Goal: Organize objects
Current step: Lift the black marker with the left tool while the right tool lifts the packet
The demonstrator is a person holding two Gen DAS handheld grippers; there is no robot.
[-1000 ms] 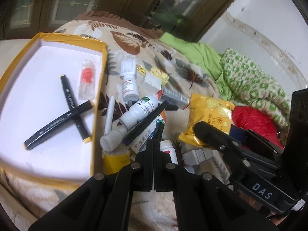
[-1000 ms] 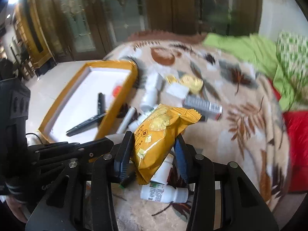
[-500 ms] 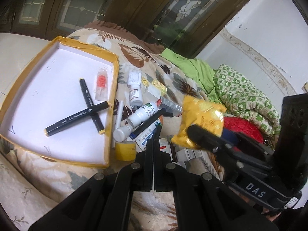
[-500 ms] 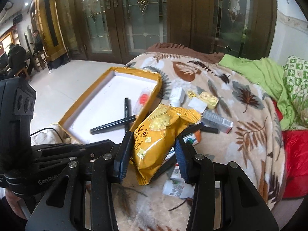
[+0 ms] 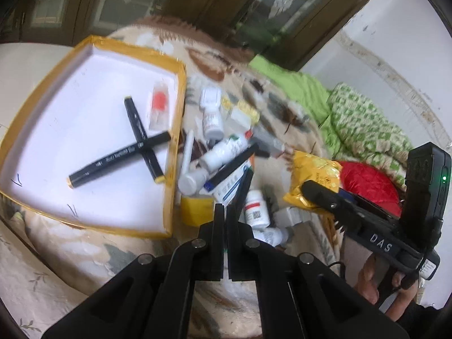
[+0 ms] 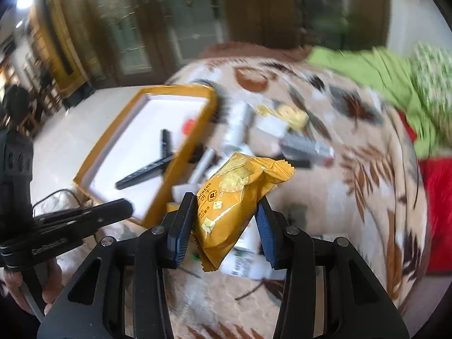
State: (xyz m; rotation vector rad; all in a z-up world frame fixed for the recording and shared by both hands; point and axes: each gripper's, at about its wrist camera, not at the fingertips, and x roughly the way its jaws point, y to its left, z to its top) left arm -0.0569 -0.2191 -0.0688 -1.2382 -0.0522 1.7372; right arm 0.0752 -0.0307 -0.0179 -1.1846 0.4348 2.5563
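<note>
My right gripper [image 6: 224, 214] is shut on a yellow cracker packet [image 6: 237, 197] and holds it above the blanket; the packet also shows in the left wrist view [image 5: 313, 178]. My left gripper [image 5: 226, 212] is shut and empty, above a pile of white bottles [image 5: 223, 152], a pill bottle [image 5: 255, 207], pens and a yellow tape roll [image 5: 196, 210]. A yellow-rimmed white tray [image 5: 176, 147] at the left holds two crossed black markers [image 5: 132, 152] and a small clear pack with a red spot [image 5: 159, 107]. The tray also shows in the right wrist view [image 6: 180, 158].
A leaf-patterned blanket [image 6: 353, 197] covers the surface. Green bedding [image 5: 361, 118] and a red cloth [image 5: 364, 183] lie at the right. A grey box [image 6: 308, 147] and gold-wrapped pieces [image 6: 291, 113] lie beyond the pile. Dark wooden doors stand behind.
Both grippers have swung, and the views are blurred. The right gripper still holds the packet, now lower and closer to the pile. The left gripper stays shut.
</note>
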